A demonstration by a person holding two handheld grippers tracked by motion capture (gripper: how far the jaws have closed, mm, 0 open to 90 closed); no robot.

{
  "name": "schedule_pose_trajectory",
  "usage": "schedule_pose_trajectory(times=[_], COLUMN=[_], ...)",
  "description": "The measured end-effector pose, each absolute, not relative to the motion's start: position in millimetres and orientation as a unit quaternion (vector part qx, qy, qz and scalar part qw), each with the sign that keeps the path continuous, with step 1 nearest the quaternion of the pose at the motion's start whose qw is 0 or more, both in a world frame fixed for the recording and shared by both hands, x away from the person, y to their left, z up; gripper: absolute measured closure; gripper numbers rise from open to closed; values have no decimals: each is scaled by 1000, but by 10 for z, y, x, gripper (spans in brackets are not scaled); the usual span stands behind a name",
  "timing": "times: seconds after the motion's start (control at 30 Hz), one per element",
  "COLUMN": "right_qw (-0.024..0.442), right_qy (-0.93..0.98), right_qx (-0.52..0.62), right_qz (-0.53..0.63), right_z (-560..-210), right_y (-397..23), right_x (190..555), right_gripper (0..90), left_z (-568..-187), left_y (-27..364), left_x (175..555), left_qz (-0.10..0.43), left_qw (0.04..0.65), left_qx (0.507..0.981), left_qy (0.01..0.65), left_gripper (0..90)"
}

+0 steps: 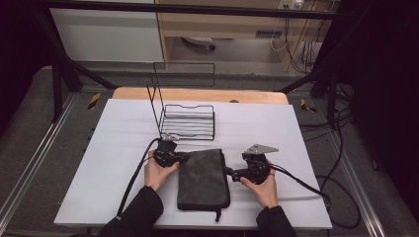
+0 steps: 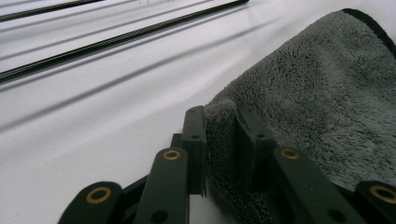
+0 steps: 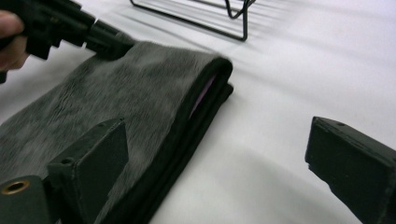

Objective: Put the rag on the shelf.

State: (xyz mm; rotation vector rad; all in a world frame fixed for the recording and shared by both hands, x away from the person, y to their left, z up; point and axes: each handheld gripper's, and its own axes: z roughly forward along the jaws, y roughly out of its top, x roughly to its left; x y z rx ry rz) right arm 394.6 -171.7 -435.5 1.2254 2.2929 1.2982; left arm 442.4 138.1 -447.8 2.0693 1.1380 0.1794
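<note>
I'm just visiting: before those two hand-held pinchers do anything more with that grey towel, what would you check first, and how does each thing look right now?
1. Left gripper has towel between its jaws: ok, pinching a corner.
2. Right gripper ready to grab: ok, jaws wide open at the towel's right edge.
3. Right gripper holding cloth: not ok, nothing gripped.
4. Towel folded neatly: ok, layers stacked; far end gapes slightly.
5. Wire rack clear of towel: ok, it stands apart behind it.
6. Towel's underside flat: cannot tell.

Dark grey towel (image 1: 203, 178), black wire rack (image 1: 188, 121), white table (image 1: 113, 148).
</note>
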Motion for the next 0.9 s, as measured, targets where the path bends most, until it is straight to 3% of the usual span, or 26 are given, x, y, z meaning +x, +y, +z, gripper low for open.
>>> schedule_pose_trajectory(times=[0.23,0.57,0.9], right_qw=[102,106,62], right_qy=[777,786,790], right_qx=[427,439,450], right_qz=[450,422,411], right_z=[-4352,-4485,-4539], right_y=[-1574,-1374,-1355], right_x=[4196,4440,4472], right_gripper=[154,404,579], left_z=[-4480,-4483,-4487], left_y=[1380,1385,1391], left_x=[4421,4424,4424], left_qz=[71,70,69], left_qw=[378,380,381], left_qx=[808,809,810], left_qy=[446,443,440], left_gripper=[744,745,744])
